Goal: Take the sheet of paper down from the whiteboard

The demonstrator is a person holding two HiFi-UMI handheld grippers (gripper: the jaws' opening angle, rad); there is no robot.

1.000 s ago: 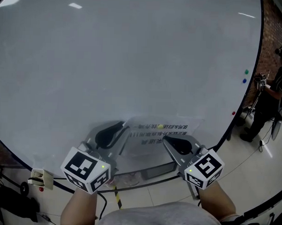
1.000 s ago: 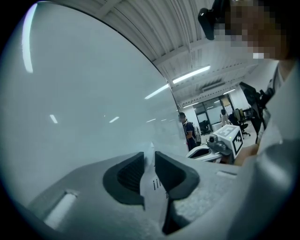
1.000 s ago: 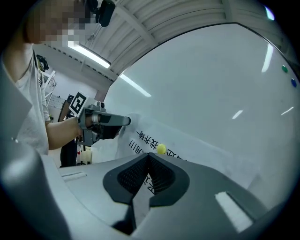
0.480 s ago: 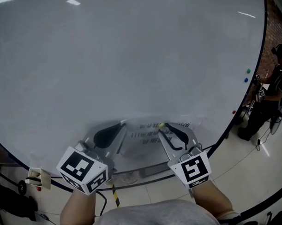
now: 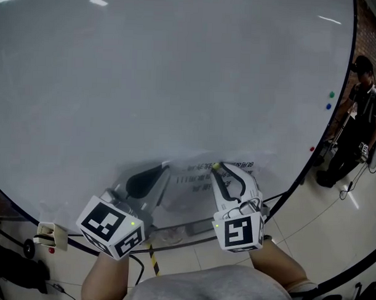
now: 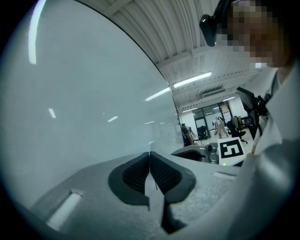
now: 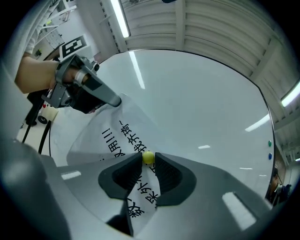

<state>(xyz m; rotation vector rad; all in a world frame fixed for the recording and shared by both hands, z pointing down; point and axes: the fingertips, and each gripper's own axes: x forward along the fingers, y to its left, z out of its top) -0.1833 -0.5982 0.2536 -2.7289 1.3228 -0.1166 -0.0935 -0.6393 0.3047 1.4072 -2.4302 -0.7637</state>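
A wide glossy whiteboard (image 5: 178, 84) fills the scene, with pale tiled floor (image 5: 333, 225) at the right. A white printed paper sheet (image 7: 115, 136) hangs low on the board. The left gripper (image 6: 150, 155) pinches its left edge. The right gripper (image 7: 148, 164) is closing on a small round yellow magnet (image 7: 148, 157).

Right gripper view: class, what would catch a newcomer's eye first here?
The right claw is closing on a yellow magnet that pins a printed sheet of paper low on the big whiteboard. Beside it, the left claw is shut on the sheet's curling edge.
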